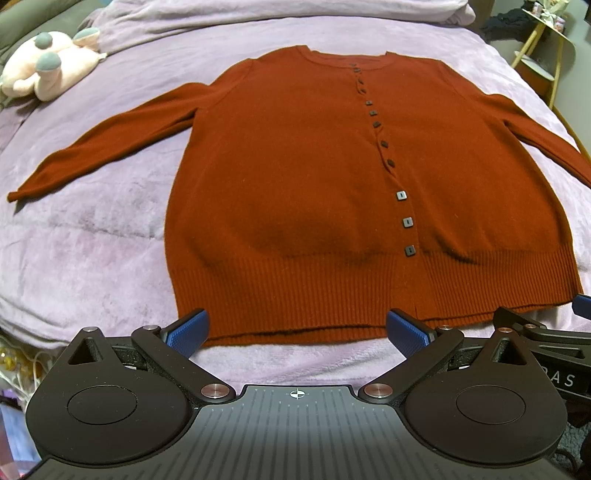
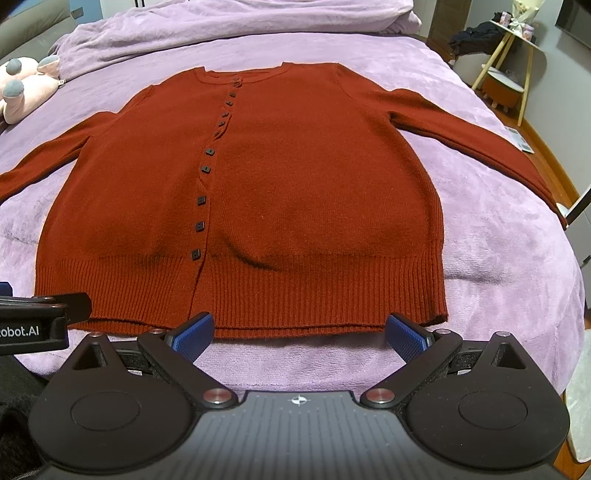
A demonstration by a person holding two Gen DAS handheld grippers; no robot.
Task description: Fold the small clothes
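Note:
A rust-red buttoned cardigan (image 1: 295, 177) lies flat, front up, on a lilac bedspread (image 1: 92, 229), sleeves spread to both sides; it also shows in the right wrist view (image 2: 295, 192). My left gripper (image 1: 297, 332) is open and empty, fingertips just at the ribbed hem's left half. My right gripper (image 2: 299, 332) is open and empty at the hem's right half. Each gripper's side shows at the edge of the other's view.
A pink plush toy (image 1: 44, 70) lies at the bed's far left. A bunched lilac blanket (image 2: 236, 26) lies behind the collar. A small stand with dark clothes (image 2: 506, 62) stands beyond the bed's right edge.

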